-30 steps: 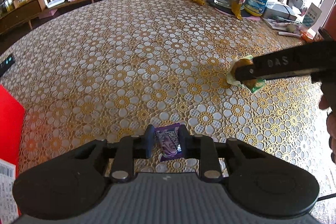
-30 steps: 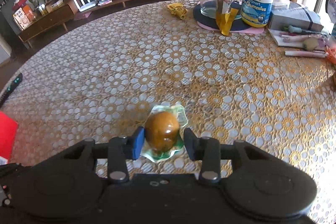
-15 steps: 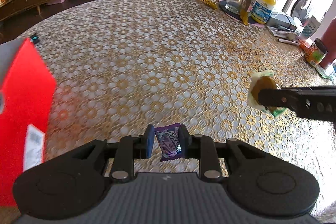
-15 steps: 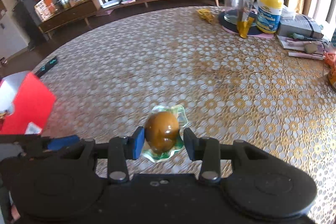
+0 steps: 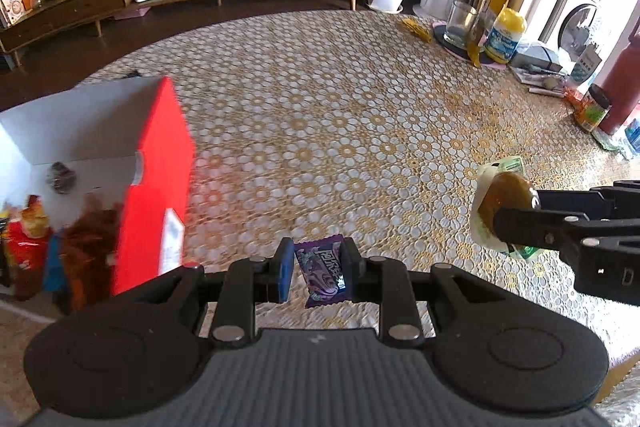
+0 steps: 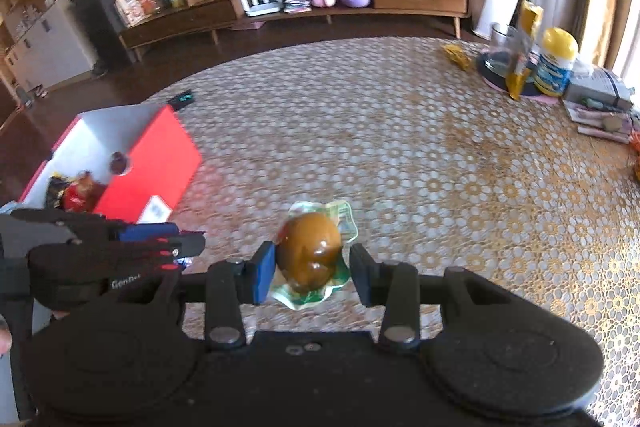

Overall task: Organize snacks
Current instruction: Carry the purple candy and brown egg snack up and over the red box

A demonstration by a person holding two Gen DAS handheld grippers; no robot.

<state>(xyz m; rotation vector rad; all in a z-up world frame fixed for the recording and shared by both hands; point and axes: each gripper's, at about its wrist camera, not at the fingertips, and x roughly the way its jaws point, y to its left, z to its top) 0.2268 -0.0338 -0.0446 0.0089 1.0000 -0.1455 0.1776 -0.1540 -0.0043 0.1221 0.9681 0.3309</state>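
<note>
My left gripper [image 5: 318, 273] is shut on a small purple candy packet [image 5: 323, 269], held above the table. To its right, my right gripper [image 6: 312, 271] is shut on a brown egg in a clear green-edged wrapper [image 6: 311, 253]; the same egg [image 5: 502, 197] shows in the left wrist view at the tip of the right gripper. A red box [image 5: 156, 179] with a white inside stands open at the left, with several snack packets [image 5: 32, 239] in it. In the right wrist view the box [image 6: 152, 151] lies left of my left gripper [image 6: 182, 247].
The table wears a gold and white flower-patterned cloth [image 5: 360, 131]. At its far right stand a glass [image 5: 460, 23], a yellow-capped gummies bottle [image 5: 504, 35], papers, a small jar [image 5: 596, 109] and a red bottle [image 5: 624, 83]. A dark remote [image 6: 182, 98] lies behind the box.
Both grippers have risen and swung left with their snacks. The red box, only an edge before, now shows its open inside.
</note>
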